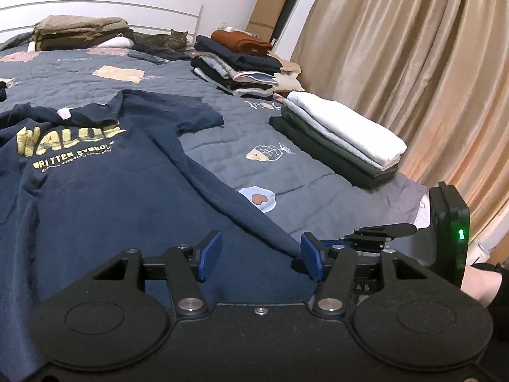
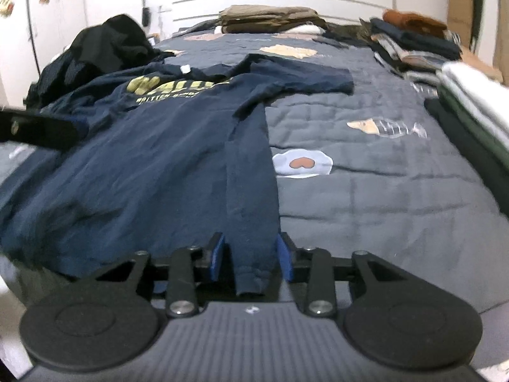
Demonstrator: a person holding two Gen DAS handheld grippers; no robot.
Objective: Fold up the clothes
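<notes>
A navy T-shirt [image 1: 95,191] with yellow lettering lies face up on the bed, collar toward the headboard. My left gripper [image 1: 261,256] hovers open over its lower hem, and its right pad [image 1: 313,259] is at the hem's corner. Nothing is pinched between the pads. In the right wrist view the navy T-shirt [image 2: 165,159] has a raised fold along its right side. My right gripper [image 2: 251,254] straddles that fold at the hem. Its blue pads [image 2: 218,254] stand close on either side of the cloth, which still looks flat and unsqueezed.
Folded clothes are stacked along the bed's right edge: a white and green pile [image 1: 343,137] and a taller mixed pile [image 1: 241,67]. A cat [image 1: 168,41] lies by the headboard beside a tan pile [image 1: 79,31]. Dark unfolded clothes [image 2: 95,51] are heaped at the left. Curtains [image 1: 413,63] hang at the right.
</notes>
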